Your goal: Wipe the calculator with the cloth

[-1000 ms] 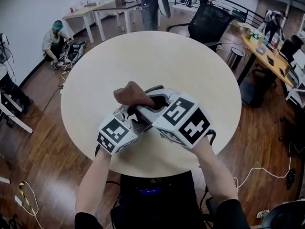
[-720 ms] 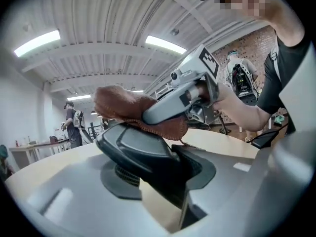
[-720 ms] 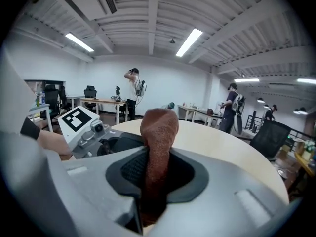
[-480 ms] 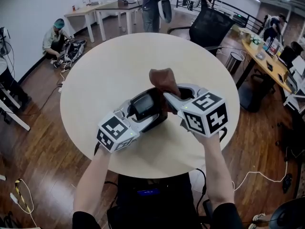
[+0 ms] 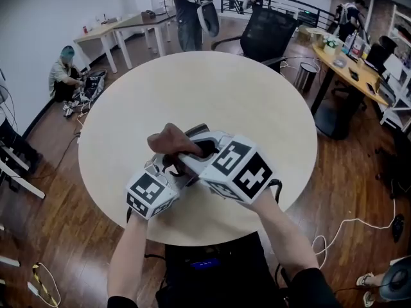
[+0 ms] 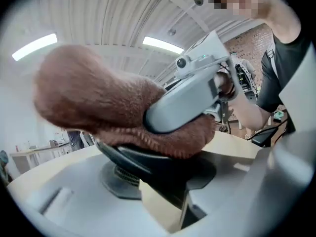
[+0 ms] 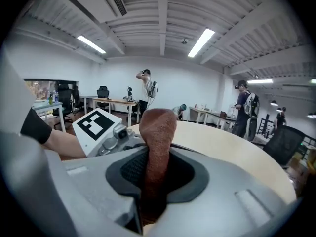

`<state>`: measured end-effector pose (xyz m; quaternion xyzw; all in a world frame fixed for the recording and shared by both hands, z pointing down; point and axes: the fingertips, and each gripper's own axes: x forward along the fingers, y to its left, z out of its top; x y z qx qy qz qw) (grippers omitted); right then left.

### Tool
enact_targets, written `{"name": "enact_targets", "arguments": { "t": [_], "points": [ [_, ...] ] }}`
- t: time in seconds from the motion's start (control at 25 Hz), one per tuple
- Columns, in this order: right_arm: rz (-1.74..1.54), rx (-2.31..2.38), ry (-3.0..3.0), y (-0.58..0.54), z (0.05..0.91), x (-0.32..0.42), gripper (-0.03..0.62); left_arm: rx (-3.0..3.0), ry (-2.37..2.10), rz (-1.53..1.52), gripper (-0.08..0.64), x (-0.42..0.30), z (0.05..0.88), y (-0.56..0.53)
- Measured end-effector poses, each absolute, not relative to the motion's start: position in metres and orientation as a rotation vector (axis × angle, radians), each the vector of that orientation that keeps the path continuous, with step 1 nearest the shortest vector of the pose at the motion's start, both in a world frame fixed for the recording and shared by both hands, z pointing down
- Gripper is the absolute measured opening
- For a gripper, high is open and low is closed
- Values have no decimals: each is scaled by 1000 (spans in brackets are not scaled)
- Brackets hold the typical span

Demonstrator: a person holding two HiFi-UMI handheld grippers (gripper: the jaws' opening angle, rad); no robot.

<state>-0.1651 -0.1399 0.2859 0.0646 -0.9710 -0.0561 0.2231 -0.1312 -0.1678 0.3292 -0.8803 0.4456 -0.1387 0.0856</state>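
The calculator [image 6: 148, 164] is sitting between the jaws of the left gripper [image 6: 163, 179], which are closing on its dark body and holding it tilted over the near part of the round desk [image 5: 225, 88]. The right gripper [image 7: 155, 177] is crossing over the left one, its jaws clamping a brown cloth [image 7: 157, 132]. The cloth is bunching out past the jaw tips and pressing down on the calculator's upper face.

Brown cloth [image 5: 172, 138], black calculator [image 6: 160, 172], pale beige table [image 5: 257, 95]
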Motion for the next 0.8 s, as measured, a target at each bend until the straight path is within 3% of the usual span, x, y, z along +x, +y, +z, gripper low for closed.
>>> {"name": "enact_targets", "arguments": {
  "t": [0.36, 0.52, 0.8],
  "points": [
    [263, 429, -2743, -250, 309, -97, 86, -2684, 1341, -358, 175, -133, 331, -174],
    [379, 408, -2824, -240, 299, -95, 86, -2686, 1347, -364, 175, -138, 330, -167],
    [-41, 47, -2803, -123, 261, -172, 86, -2658, 1349, -380, 175, -138, 327, -170]
  ]
}}
